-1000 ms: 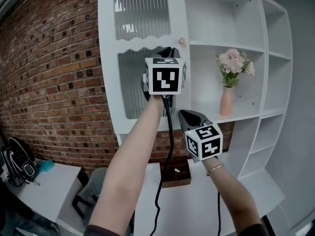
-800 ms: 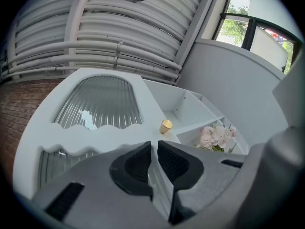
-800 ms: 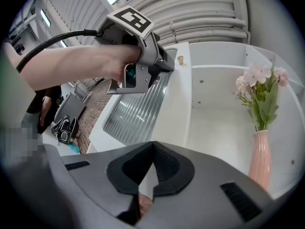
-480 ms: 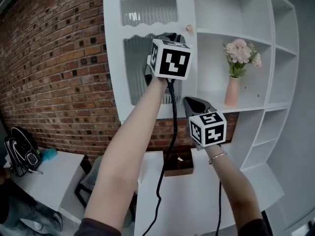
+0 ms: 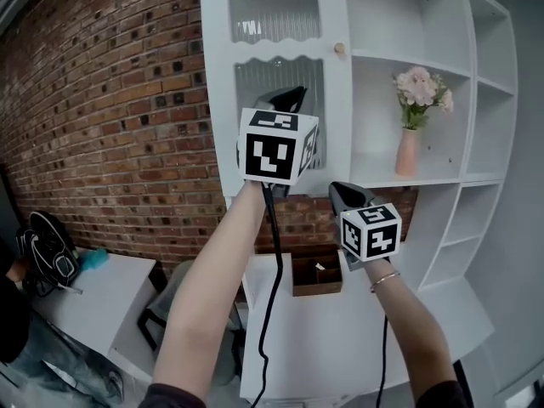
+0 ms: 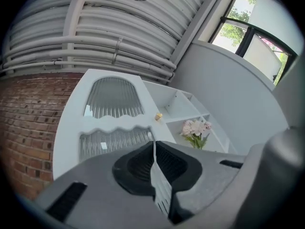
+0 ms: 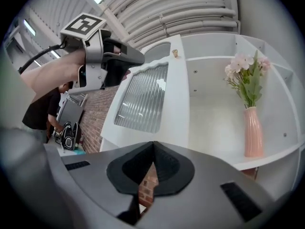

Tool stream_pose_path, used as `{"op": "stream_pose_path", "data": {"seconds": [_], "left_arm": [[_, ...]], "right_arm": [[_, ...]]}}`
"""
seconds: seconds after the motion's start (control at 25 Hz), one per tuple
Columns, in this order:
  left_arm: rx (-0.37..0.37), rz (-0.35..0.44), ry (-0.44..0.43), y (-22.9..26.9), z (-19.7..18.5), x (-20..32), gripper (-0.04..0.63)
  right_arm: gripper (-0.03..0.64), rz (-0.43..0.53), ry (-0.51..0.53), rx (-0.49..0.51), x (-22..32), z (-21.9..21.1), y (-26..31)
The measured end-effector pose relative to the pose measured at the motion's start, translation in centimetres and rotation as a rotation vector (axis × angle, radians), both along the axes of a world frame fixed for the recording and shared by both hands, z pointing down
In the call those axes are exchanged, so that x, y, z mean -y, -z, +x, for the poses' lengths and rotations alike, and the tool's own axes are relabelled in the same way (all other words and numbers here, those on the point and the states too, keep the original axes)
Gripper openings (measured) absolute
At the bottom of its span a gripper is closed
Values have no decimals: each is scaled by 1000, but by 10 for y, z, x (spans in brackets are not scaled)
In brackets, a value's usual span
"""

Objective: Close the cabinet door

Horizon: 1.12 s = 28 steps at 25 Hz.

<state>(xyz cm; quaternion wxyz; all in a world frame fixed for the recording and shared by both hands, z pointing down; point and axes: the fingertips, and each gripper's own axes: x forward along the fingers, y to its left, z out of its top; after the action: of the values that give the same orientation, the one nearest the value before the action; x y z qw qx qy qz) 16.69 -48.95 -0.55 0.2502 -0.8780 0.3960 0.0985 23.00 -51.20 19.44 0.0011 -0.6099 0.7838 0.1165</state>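
1. Brickwork fills the left of my head view: a red brick wall (image 5: 110, 100), with a black bag (image 5: 47, 249) on a white table (image 5: 102, 300) low in the corner.
2. Right of the wall hangs the white cabinet door (image 5: 263, 49), which has two ribbed glass panes, one above the other. A small round knob (image 5: 339, 48) sits at its right edge. The door lies across the cabinet's left section, and its knob edge meets the open shelves (image 5: 476, 83). I cannot tell from any view whether it sits fully flush.
3. My left gripper (image 5: 289, 96) is raised in front of the lower pane but is apart from it. A second ago it was higher and right up at that pane. Now it has dropped and drawn back towards me. Its jaws have just been closing and stand all but together, with nothing between them. The left gripper view shows only the door some way ahead.
4. I read that retreat as the push being over. The door looks closed or very nearly so, and the task seems to be at its end.
5. My right gripper (image 5: 342, 190) is lower and further right, under the flower shelf. Its jaws are together and hold nothing. It has sunk a little and touches no part of the cabinet.
6. Furthest right, a pink vase of flowers (image 5: 407, 151) stands upright on its shelf, well apart from both grippers.
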Motion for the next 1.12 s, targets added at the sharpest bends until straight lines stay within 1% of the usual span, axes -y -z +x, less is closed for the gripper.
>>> {"op": "stream_pose_path", "data": {"seconds": [0.28, 0.48, 0.64, 0.88, 1.12], "left_arm": [[32, -95, 6, -88, -20, -2, 15], [43, -136, 15, -138, -40, -15, 11], [72, -169, 38, -184, -57, -24, 10], [61, -285, 57, -257, -89, -35, 9], [53, -419, 95, -335, -125, -51, 9]], "right_arm": [[0, -29, 13, -7, -33, -9, -33], [0, -51, 4, 0, -54, -11, -55], [2, -65, 13, 18, -73, -16, -75], [0, -92, 28, 53, -101, -31, -108], [0, -144, 40, 86, -126, -44, -144]]}}
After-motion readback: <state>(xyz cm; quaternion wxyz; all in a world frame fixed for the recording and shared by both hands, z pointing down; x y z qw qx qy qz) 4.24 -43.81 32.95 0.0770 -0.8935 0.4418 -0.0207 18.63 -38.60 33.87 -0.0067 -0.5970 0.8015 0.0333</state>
